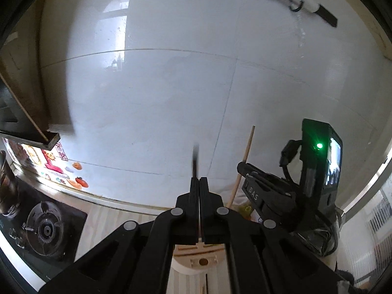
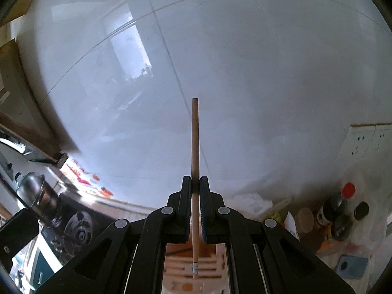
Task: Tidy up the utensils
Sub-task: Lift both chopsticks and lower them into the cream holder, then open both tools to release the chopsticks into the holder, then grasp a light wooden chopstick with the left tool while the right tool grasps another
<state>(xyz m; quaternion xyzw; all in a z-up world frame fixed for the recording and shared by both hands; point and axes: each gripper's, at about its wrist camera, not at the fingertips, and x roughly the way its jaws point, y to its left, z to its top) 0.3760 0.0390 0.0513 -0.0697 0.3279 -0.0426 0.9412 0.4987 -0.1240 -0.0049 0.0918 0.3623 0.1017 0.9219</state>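
Right gripper [image 2: 195, 183] clamps wooden chopstick [image 2: 195, 142] upright; tip over holder [image 2: 196, 269].

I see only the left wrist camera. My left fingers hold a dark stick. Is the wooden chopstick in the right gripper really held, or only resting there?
Observer: Held. The right gripper is closed on the chopstick, with both fingers against it.
Operator: Where is its lower end?
Observer: It carries a white band and hangs over the wooden holder.
Operator: What stands further to the right?
Observer: Dark bottles by the wall, one with a red cap.
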